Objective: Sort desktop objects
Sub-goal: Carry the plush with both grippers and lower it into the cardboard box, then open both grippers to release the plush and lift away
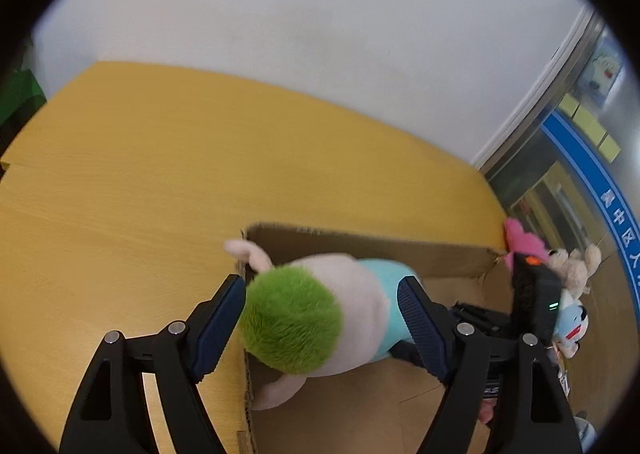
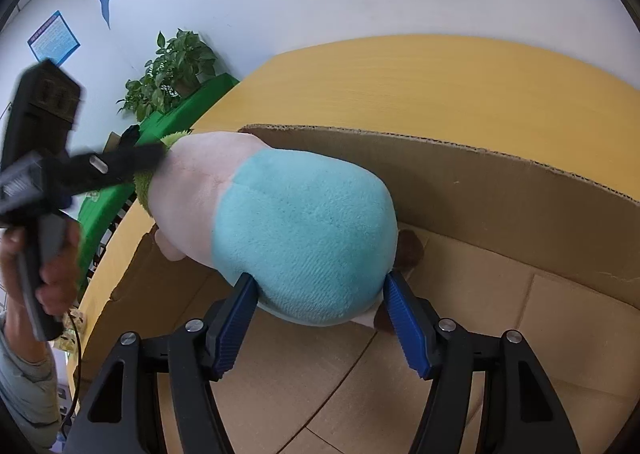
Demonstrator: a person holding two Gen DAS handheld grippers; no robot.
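Black gripper arms with ribbed blue pads fill the bottom of both wrist views. Both grippers hold 1 plush doll point(image 1: 320, 318), which hangs over an open cardboard box point(image 1: 360, 414).

Largest in view is the yellow wooden table point(image 1: 160, 181), running back to a white wall point(image 1: 280, 13). On it sits the cardboard box, its flaps up and its corrugated rim showing; in the right wrist view the far flap point(image 2: 480, 189) rises behind the doll and the brown floor of the box lies below it.

Next in size, the doll has a fuzzy green head point(image 1: 290, 320), a pale pink body and a light blue lower half point(image 2: 304, 238). Its head end sits over the box's left wall, and 1 pink arm point(image 1: 250, 252) reaches past that rim. A brown foot point(image 2: 410, 250) shows beside the blue part.

At the head, the left gripper point(image 1: 322, 316) has its jaws spread around the green fuzz; the left pad point(image 1: 218, 328) touches it and the right pad point(image 1: 420, 328) lies against the blue fabric. At the other end, the right gripper point(image 2: 318, 324) has its jaws pressed into the blue end from both sides, pinching it.

Beyond the box's right edge, near the table's corner, lie smaller soft toys: a pink one point(image 1: 522, 242), a beige one point(image 1: 576, 266) and a blue and white one point(image 1: 572, 326).

A potted plant point(image 2: 172, 69) stands by the wall on a green surface, well apart from the box.
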